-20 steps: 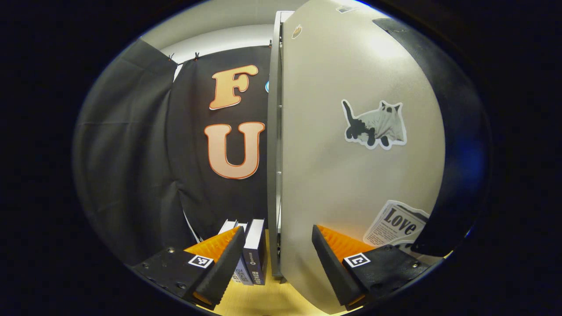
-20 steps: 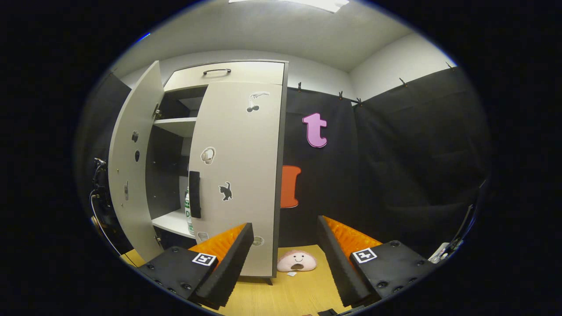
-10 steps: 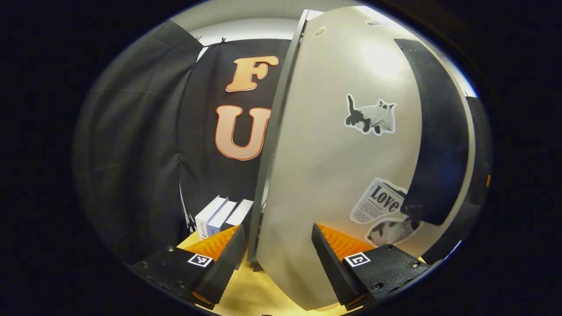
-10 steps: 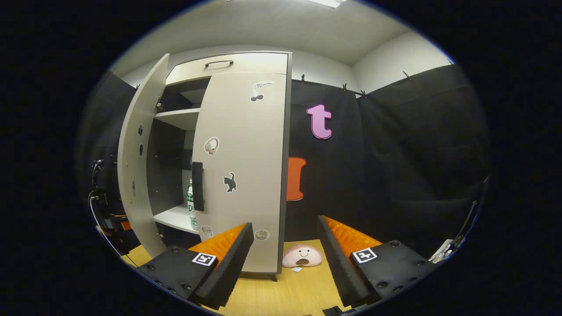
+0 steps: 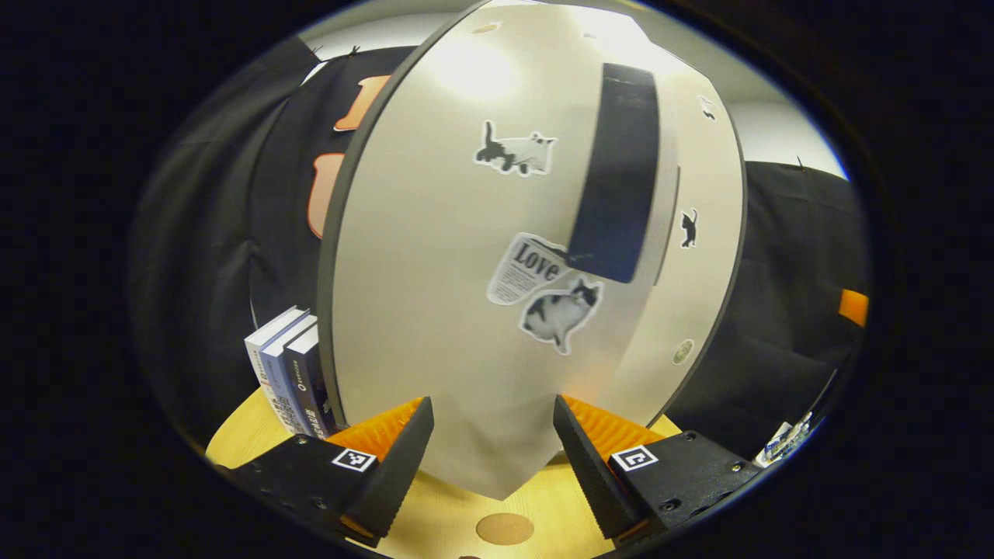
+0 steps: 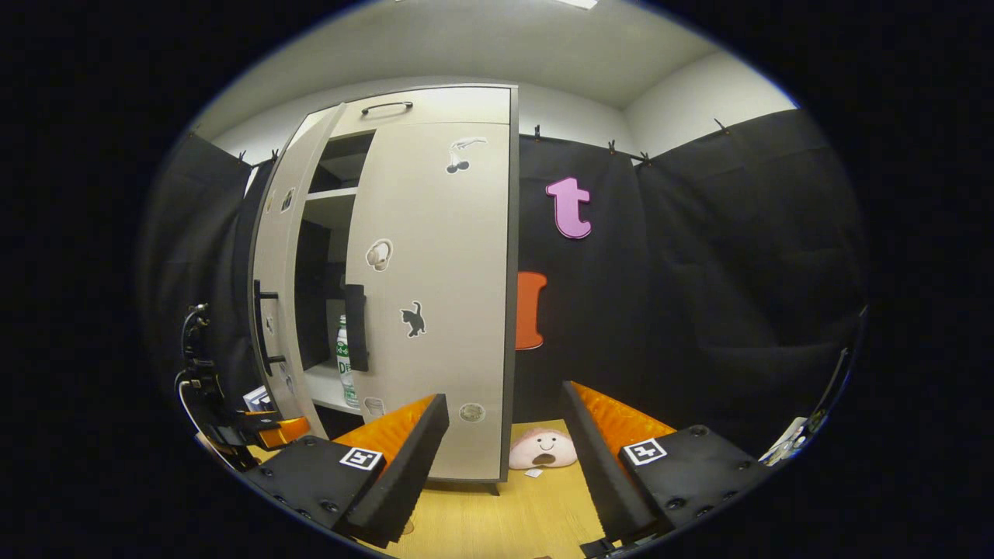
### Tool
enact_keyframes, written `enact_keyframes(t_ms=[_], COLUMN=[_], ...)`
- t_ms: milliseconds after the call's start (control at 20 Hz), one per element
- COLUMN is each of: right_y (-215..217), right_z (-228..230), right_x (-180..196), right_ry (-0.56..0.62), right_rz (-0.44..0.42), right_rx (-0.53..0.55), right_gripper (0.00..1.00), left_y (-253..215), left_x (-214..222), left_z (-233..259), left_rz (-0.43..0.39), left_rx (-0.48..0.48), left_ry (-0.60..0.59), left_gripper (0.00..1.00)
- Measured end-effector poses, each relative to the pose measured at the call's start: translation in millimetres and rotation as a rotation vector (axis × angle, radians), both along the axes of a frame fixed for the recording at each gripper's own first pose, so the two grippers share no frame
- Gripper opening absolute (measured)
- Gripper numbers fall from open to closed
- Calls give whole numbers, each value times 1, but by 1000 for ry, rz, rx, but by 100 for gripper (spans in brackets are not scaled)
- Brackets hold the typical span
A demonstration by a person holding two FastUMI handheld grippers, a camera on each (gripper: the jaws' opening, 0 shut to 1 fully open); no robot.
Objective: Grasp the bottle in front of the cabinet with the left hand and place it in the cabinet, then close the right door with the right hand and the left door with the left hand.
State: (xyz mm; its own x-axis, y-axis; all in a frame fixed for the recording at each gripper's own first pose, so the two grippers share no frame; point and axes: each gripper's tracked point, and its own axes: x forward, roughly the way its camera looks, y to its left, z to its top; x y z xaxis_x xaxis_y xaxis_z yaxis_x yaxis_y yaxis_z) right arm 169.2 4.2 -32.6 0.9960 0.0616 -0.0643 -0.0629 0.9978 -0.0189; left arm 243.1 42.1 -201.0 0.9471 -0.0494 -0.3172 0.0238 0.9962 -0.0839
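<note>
The grey cabinet has its right door shut and its left door ajar, leaving a narrow gap. Through that gap a clear bottle with a green label stands upright on the lower shelf. In the left gripper view the left door's front, with cat stickers and a black handle, looms close. My left gripper is open right in front of it; whether it touches I cannot tell. It also appears by that door's lower edge. My right gripper hangs open, back from the right door.
Several books stand upright left of the cabinet on the wooden surface. A pink plush toy lies at the cabinet's right foot. A drawer with a dark handle tops the cabinet. Black cloth walls surround the booth.
The left door has swung far toward shut. My left gripper has come round from the door's edge to face its front. The right gripper has barely moved.
</note>
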Motion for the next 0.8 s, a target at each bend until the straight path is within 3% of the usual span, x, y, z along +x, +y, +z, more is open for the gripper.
enact_keyframes(t_ms=[350,800], right_y=[-1,0], right_z=[1,8], right_x=[-9,-29], right_ry=[5,-10], right_rz=[0,9], right_rx=[-1,1], right_gripper=[96,96], left_y=[-21,-26], left_x=[-20,-48], left_z=[18,51], left_rz=[-61,-74], left_rx=[60,95], left_ry=[-32,-76], left_gripper=[95,95])
